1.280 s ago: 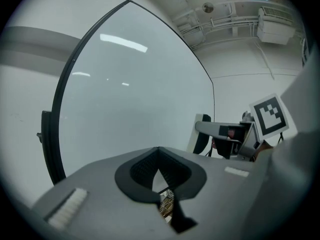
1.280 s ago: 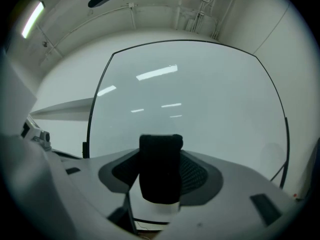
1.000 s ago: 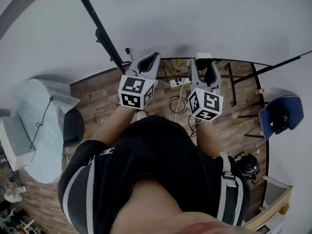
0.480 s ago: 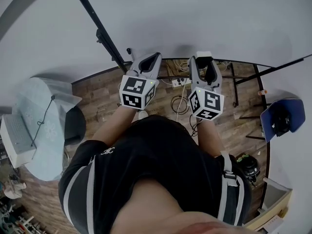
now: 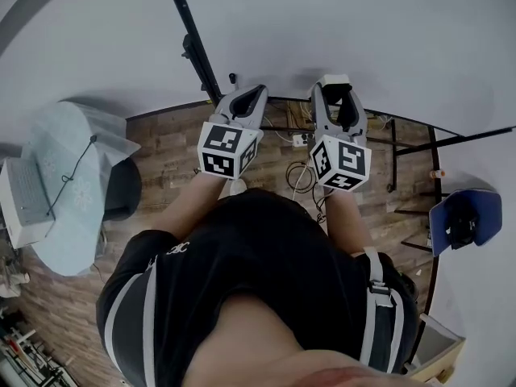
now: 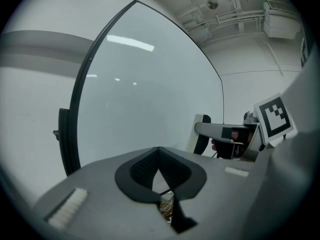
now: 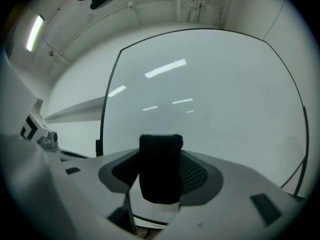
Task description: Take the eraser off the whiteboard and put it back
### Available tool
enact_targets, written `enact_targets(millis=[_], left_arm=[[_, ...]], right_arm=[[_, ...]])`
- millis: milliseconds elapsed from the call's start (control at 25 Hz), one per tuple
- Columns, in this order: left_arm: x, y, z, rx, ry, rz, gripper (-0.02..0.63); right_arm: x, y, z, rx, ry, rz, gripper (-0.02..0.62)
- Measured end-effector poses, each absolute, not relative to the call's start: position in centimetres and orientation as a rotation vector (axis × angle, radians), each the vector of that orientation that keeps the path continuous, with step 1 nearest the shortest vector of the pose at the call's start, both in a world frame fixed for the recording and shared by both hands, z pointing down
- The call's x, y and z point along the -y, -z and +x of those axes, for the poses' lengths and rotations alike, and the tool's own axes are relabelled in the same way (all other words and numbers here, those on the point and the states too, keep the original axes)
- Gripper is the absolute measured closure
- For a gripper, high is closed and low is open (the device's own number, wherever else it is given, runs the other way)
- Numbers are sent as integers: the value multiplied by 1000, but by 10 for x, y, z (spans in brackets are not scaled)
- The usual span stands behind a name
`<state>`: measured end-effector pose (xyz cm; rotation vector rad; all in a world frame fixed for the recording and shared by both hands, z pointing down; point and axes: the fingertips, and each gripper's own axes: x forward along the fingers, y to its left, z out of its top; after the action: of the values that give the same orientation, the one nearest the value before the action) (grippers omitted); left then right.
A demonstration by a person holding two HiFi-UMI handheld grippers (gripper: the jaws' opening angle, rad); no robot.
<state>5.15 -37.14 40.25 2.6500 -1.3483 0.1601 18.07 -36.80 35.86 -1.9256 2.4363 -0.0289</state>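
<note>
Right gripper (image 5: 336, 101): clamped on the eraser (image 7: 160, 171), one jaw on each side of it. Left gripper (image 6: 159, 153): jaw tips pressed together, nothing in between.

Room, relative to the right gripper:
- whiteboard (image 7: 215, 99) is dead ahead, bare surface up and to the right of the jaws
- black frame edge (image 7: 106, 104) well off to the left, the other edge far right, top edge high above
- bottom edge runs just under the jaws

Relative to the left gripper:
- same board ahead, frame edge well to its left
- right gripper just beside it on the right, apart, not touching
- wood floor (image 5: 173, 147) and a tangle of cables (image 5: 297, 172) below both jaws

Eraser orientation:
- long axis runs up-down in the right gripper view, crosswise to the jaws' closing direction
- black face toward the camera, white strip at the lower end
- its top end sticks out past the pads

Can't tell if the eraser is touching the board.
</note>
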Motion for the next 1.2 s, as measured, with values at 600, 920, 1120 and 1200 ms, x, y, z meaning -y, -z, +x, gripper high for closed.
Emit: enact_targets(millis=[600,920,1120,1200], left_arm=[[365,-409,-13,1539,-152,2521,597],[358,-411,-30,1578,-151,2490,597],[356,-412,-34,1581,-149,2487,597],[357,-412,-36,1584,-145,2486,597]], right_arm=[[424,-353,140,-2439,-15,-1998,357],[441,-358,135,-2344,-20,-2147,359],[441,-358,134,-2276,-54,-2217,357],[442,-359,133,-2249,-62,-2243,357]])
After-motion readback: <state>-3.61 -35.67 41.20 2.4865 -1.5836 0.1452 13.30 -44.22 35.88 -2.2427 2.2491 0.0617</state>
